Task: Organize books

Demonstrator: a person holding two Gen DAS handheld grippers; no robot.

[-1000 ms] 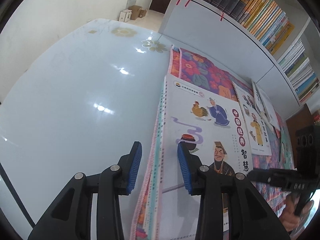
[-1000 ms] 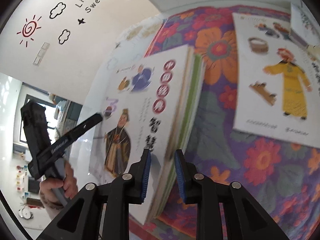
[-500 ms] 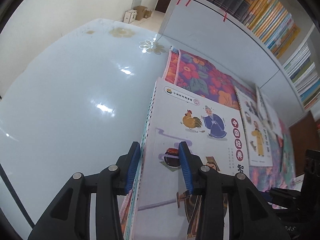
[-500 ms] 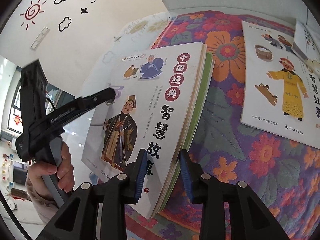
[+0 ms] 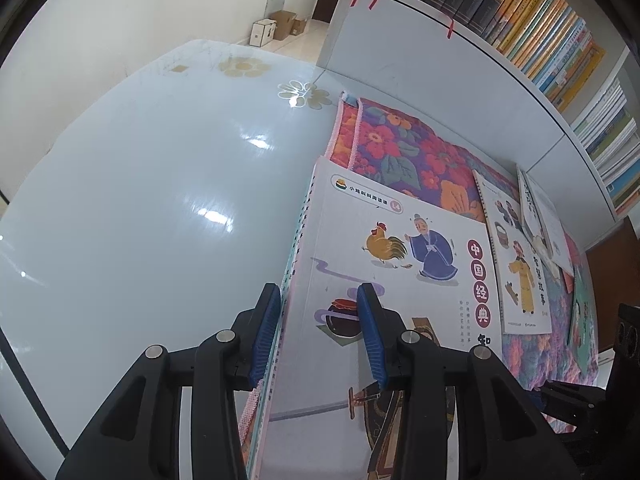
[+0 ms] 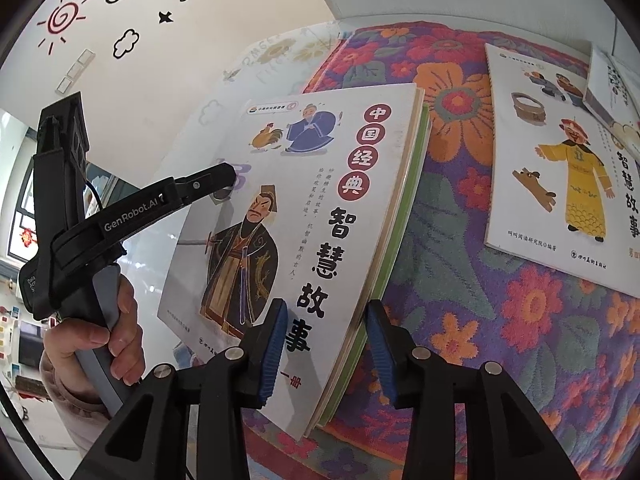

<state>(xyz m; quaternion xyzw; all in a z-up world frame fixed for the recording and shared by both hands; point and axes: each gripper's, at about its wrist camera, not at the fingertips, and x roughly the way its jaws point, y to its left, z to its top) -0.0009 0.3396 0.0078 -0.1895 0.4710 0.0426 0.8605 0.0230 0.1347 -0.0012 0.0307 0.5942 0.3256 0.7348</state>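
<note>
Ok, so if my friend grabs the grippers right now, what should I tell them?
Left gripper: shut on the left edge of the stack of books.
Right gripper: its jaws have just been opening; the stack's right edge sits between them, unpressed.
The stack lies half on the floral cloth, half on the glass table.
Done: several books stacked.
Left: the yellow-robe book and others beside it are not yet gathered.

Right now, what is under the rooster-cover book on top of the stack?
Under the rooster-cover book lie more books: a green-edged one shows. Their covers and number are hidden. The stack overhangs the floral cloth onto the glass table.
</note>
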